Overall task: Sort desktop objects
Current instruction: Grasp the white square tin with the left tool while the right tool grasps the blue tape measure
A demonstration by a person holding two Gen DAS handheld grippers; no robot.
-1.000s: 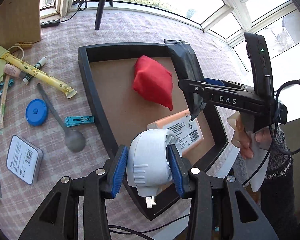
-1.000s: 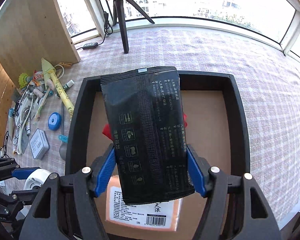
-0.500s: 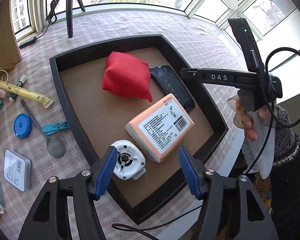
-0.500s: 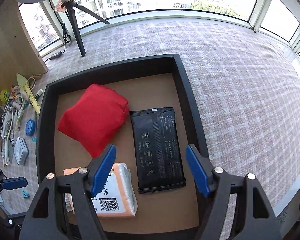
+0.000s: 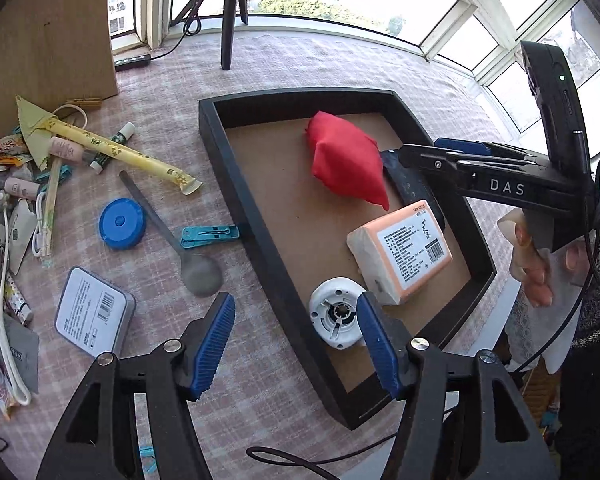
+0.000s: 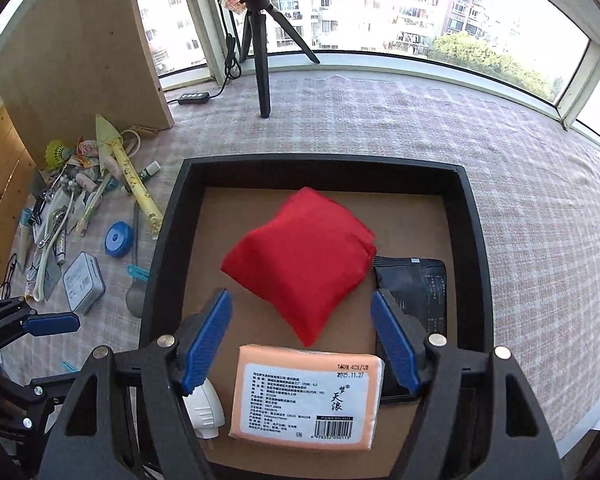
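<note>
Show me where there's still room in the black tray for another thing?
The tray has bare floor along its far wall behind the red pouch, and down its left side. The near right corner is crowded: black packet, tissue pack, white plug.

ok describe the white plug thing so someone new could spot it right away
Find the black tray on the checked cloth. Four things lie in it; the white plug sits in the near corner, beside the orange tissue pack. It is the only white, round, hard thing there; the others are a red pouch and a black packet.
</note>
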